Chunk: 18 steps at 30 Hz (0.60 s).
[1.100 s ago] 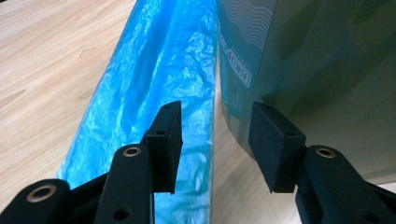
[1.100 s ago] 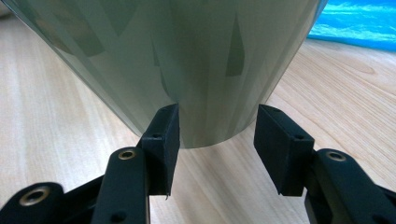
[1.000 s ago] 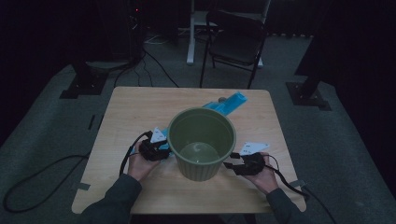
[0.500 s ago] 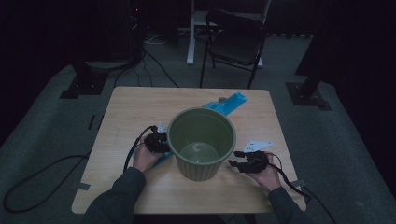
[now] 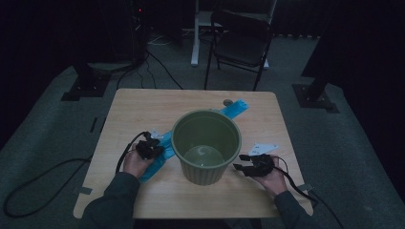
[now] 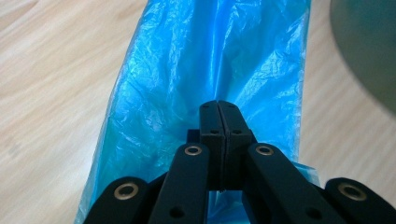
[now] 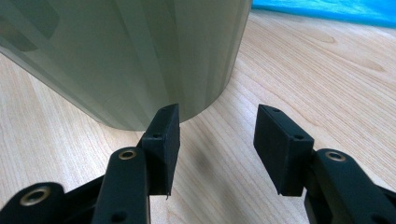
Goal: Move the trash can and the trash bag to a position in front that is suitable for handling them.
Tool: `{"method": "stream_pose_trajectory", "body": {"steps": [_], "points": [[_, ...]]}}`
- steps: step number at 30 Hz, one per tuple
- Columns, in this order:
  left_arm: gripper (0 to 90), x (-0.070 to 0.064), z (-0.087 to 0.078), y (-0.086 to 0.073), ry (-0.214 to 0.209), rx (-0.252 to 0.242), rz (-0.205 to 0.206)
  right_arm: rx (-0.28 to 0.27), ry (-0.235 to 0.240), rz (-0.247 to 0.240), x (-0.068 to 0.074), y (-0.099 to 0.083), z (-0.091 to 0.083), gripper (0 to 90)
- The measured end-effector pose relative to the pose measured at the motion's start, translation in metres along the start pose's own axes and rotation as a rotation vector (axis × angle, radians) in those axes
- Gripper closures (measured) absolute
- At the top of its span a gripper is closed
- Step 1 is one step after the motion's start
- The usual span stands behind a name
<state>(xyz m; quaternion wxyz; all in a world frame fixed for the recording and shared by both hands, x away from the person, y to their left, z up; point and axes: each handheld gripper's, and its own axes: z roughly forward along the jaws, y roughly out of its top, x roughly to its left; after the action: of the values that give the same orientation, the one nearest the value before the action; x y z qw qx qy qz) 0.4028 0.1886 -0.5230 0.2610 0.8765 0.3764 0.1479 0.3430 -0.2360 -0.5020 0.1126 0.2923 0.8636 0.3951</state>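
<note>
High view: a wooden table (image 5: 143, 107) is recorded, bearing a green plastic bin (image 5: 206, 145) upright near its middle and a blue plastic bag (image 5: 160, 157) laid flat, running from beside the left gripper (image 5: 152, 149) under or behind the bin to the far side, where its other end (image 5: 235, 109) is seen. The left gripper is placed at the bag's near end, just left of the bin; the right gripper (image 5: 242, 168) is held low, just beside the bin's right wall, apart from the bag. A black chair (image 5: 241, 38) is noted beyond the table. Left gripper view: the jaws are pressed together over the crinkled blue film (image 6: 205, 60), which spreads ahead of the tips and to both sides; film appears to be pinched between them, though the pinched fold itself is hidden. The bin's wall (image 6: 369, 46) is seen at upper right of the tips. Right gripper view: the right gripper (image 7: 217, 140) is spread wide and empty, with bare table between the pads; the bin's base (image 7: 140, 60) stands just ahead of the left-hand pad, close to touching. Risks, as judged: if the bag is drawn while its middle lies under the bin, the film may stretch, tear or slip from the pinch, or the bin may be dragged or tipped; the open right gripper may knock the bin if advanced carelessly.
</note>
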Motion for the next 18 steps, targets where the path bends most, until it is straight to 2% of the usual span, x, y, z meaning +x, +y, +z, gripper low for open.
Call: {"method": "stream_pose_trajectory", "body": {"steps": [6,7,9,13,14,15,18], "points": [[89.2,0.006,-0.024,-0.033,0.018,0.025,0.022,0.005,0.006,0.001,0.001,0.001,0.002,50.3],[87.6,0.008,-0.028,-0.038,0.022,0.023,0.024,0.007,0.007,-0.005,0.001,0.001,0.003,50.3],[78.1,0.011,-0.030,-0.042,0.026,0.012,0.016,0.012,0.008,-0.004,0.001,0.002,0.004,50.3],[61.9,0.012,-0.037,-0.038,0.011,-0.065,-0.014,0.014,0.008,-0.011,0.002,0.003,0.005,50.3],[58.2,0.012,-0.037,-0.038,0.011,-0.065,-0.014,0.014,0.008,-0.011,0.002,0.003,0.005,50.3],[58.2,0.011,-0.040,-0.034,0.010,-0.106,-0.015,0.014,0.006,-0.012,0.002,0.003,0.005,50.3],[52.9,0.009,-0.040,-0.028,0.016,-0.142,-0.017,0.015,0.004,-0.009,0.001,0.002,0.005,50.0]]}}
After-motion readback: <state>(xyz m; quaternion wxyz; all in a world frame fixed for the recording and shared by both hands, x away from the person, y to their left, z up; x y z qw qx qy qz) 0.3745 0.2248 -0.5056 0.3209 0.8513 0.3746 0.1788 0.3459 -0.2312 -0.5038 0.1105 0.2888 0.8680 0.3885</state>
